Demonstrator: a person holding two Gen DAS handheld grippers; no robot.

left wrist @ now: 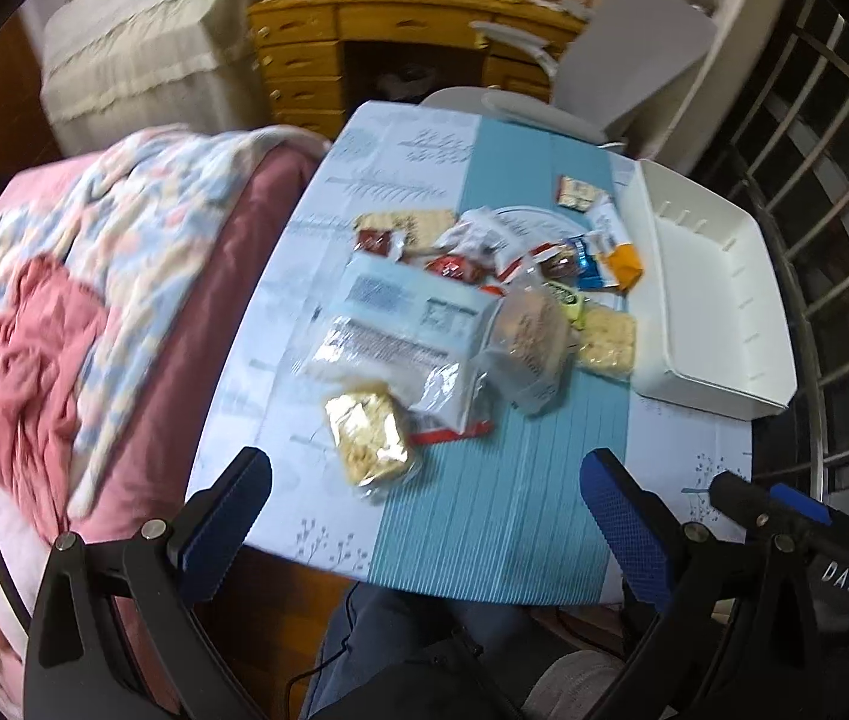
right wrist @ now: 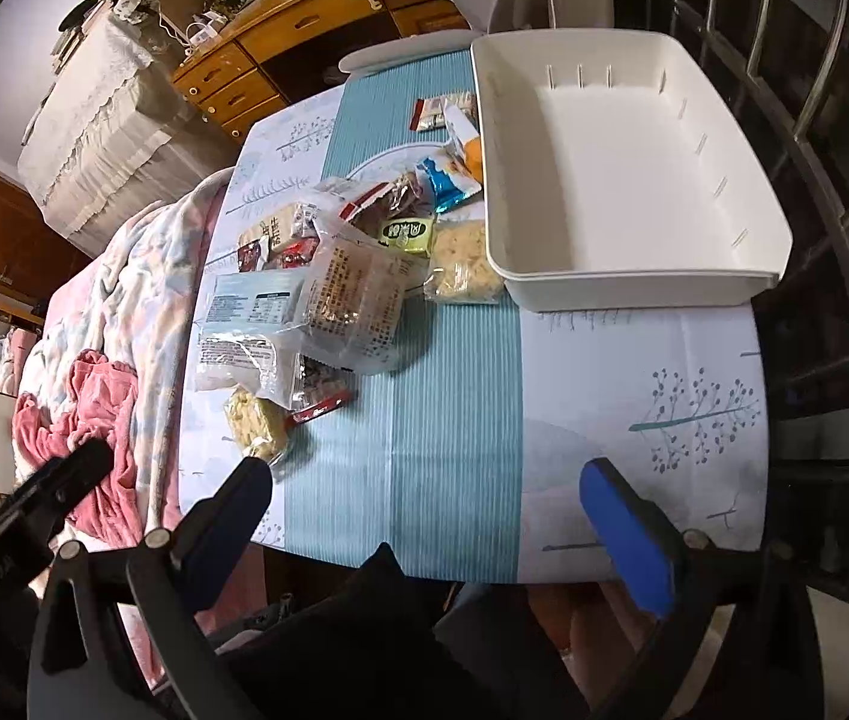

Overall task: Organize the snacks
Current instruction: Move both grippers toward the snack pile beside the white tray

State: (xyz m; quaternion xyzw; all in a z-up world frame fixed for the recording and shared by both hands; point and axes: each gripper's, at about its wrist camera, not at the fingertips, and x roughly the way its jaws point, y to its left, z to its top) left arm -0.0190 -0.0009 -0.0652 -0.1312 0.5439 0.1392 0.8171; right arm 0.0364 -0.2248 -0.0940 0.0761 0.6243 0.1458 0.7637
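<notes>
- I am looking down at a small table (left wrist: 484, 498) with a teal-and-white patterned cloth, in a bedroom. A bed with a pink quilt (left wrist: 64, 312) fills the left of the left wrist view, and a wooden desk (left wrist: 328, 48) sits at upper centre.
- The snack pile (left wrist: 484, 300) lies in the middle of that view, all of it loose on the cloth. The white bin (right wrist: 634, 168) stands empty in the upper right of the right wrist view, its left wall touching or just beside the pile.
- My left gripper (left wrist: 424, 498) is spread wide with nothing between the jaws. The clear-wrapped cracker pack (left wrist: 370, 438) sits just above and slightly left of its centre line.
- My right gripper (right wrist: 424, 504) is also fully spread and empty, over bare cloth at the lower centre of its view. The same cracker pack (right wrist: 259, 420) shows just above its left finger (right wrist: 232, 516).
- The pack's long axis seems to run roughly up the frame in the left wrist view, so the jaws would straddle its short side.
- I judge the left gripper better lined up on this pack. The bin lies to the right, past the pile, nearer my right gripper.
</notes>
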